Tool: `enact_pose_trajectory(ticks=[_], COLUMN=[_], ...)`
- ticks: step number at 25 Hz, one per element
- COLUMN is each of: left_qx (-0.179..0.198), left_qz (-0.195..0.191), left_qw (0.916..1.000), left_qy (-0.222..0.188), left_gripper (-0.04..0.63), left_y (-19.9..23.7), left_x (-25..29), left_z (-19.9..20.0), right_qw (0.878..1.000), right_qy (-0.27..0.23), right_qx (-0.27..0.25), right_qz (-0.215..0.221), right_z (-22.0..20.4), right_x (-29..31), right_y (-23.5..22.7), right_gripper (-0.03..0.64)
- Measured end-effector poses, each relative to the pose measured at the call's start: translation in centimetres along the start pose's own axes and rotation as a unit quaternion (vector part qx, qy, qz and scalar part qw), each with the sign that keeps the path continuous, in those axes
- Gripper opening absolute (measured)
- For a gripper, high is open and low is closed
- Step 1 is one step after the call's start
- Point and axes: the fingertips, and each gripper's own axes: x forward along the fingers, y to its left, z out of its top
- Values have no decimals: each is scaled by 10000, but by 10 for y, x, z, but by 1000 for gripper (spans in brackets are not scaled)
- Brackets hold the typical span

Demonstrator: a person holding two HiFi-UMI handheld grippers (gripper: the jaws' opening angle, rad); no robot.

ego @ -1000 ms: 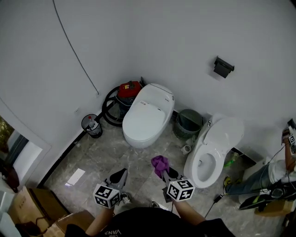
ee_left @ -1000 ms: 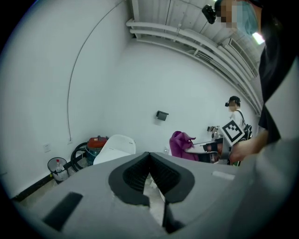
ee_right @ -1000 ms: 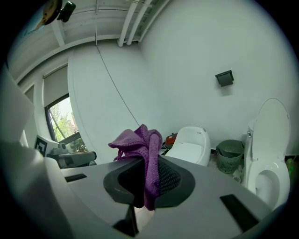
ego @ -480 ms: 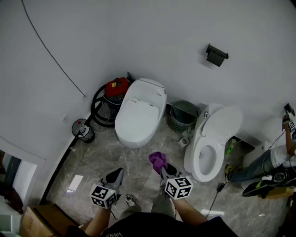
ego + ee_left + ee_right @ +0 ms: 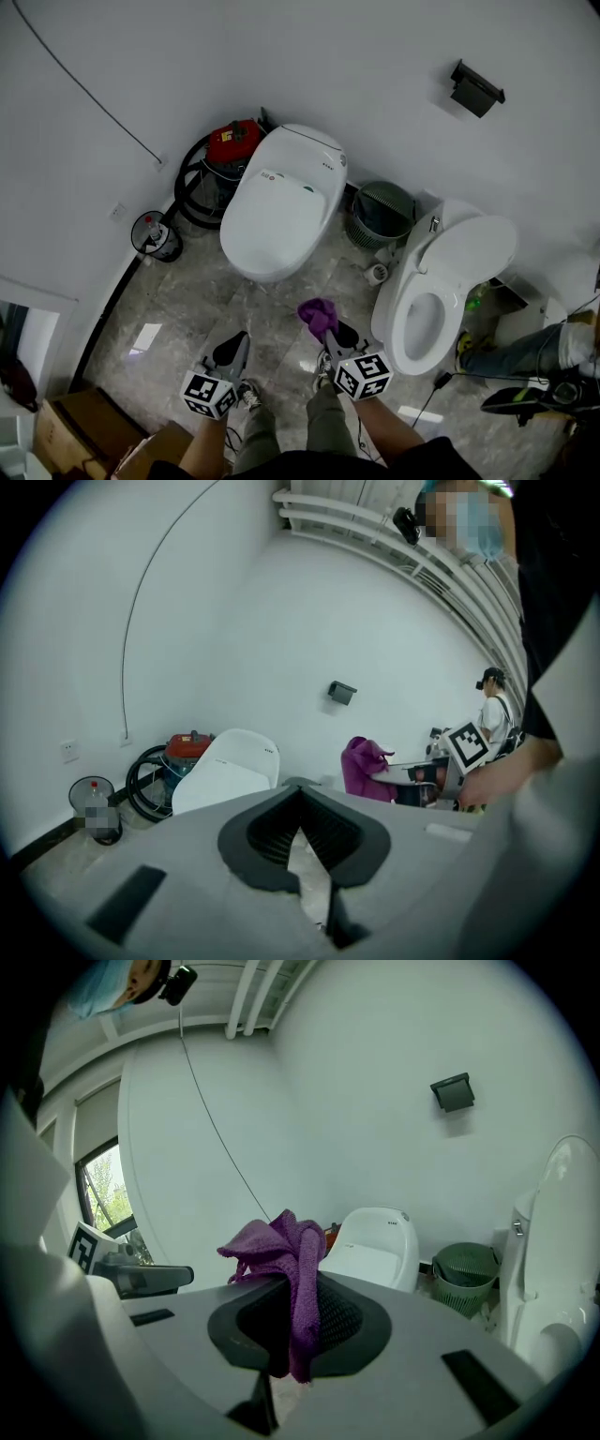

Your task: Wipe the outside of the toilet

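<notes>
Purple cloth (image 5: 322, 317): I log it pinched between the jaws of the right gripper (image 5: 336, 336). In the right gripper view the jaws are pressed onto it, the bunched part standing up above their tips and a tail hanging down between the dark pads (image 5: 349, 1321). Left gripper (image 5: 234, 347): jaws pressed together at the tips with nothing held; only grey floor (image 5: 187, 309) shows through the narrow gap lower down between them. It is held beside the right one, the two apart and both pointing forward. Toilet (image 5: 281, 202): white, lid down, standing by the wall ahead of both grippers and well apart from the cloth, which touches no part of it. Second toilet (image 5: 441, 300): white, lid raised, to the right, nearer the right gripper. Green basket (image 5: 382, 214): on the floor between the two toilets, by the wall. Red vacuum (image 5: 234, 141): just left of the toilet, its black hose (image 5: 187, 192) coiled beside it. Small bin (image 5: 155, 236): further left, at the foot of the wall. Black holder (image 5: 476, 89): fixed to the wall above the second toilet. Cardboard boxes (image 5: 75, 431): lower left corner of the head view.
</notes>
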Motion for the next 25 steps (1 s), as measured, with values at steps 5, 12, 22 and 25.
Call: enact_pose_trajectory(ticks=[5, 12, 22, 25], left_qx=[18, 53, -88, -139], left_qz=[-20, -77, 37, 166], left_qw=[10000, 9998, 9999, 9991], left_qy=[2, 154, -118, -365], left_gripper=[0, 0, 0, 0], left_y=[14, 48, 93, 117], left_x=[42, 97, 155, 171], left_z=[-34, -108, -206, -229], right_qw=[9993, 9976, 9951, 9947], right_qy=[-186, -78, -387, -459], right_qx=[-110, -126, -218, -242], right_qz=[292, 669, 887, 893], right_z=[-28, -107, -194, -217], right_x=[33, 82, 148, 171], right_y=[-21, -39, -81, -90], right_gripper=[42, 41, 43, 41])
